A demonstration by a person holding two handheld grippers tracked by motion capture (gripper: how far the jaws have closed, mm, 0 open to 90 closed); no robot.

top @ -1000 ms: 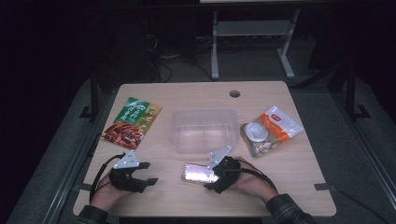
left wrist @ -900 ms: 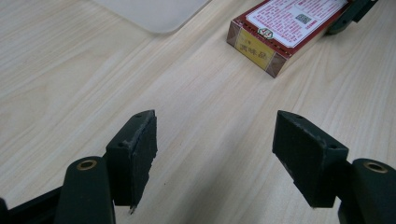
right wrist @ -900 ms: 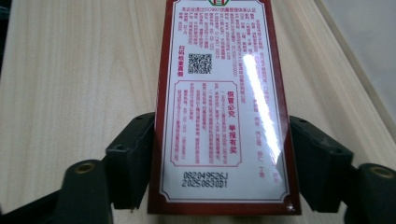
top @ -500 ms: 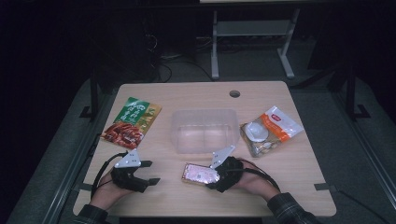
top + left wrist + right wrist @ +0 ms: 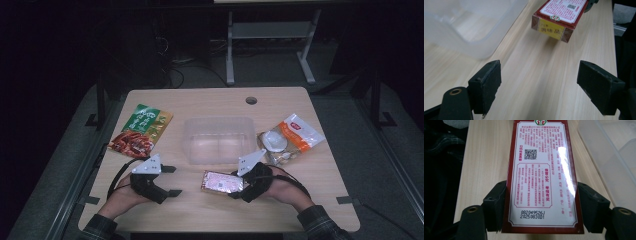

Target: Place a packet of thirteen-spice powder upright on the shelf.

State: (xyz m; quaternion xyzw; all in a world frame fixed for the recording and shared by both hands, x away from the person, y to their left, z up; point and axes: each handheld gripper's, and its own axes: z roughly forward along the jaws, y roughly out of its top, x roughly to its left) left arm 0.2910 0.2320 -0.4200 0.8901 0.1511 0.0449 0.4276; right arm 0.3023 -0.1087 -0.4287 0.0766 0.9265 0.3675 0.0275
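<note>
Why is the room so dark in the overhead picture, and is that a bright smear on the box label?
High view: only the table is lit, surroundings near black. Right gripper view: glare streaks the red box label, print still sharp. Left gripper view: the clear plastic tub looks hazy; the box casts a soft shadow.

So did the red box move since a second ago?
Yes, a little. The red box, clamped in the right gripper, has turned to lie flatter, its printed face up, staying just in front of the clear plastic container.

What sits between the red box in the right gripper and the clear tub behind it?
Nothing visible. The right gripper holds the red box just in front of the clear tub, with bare table between them.
</note>
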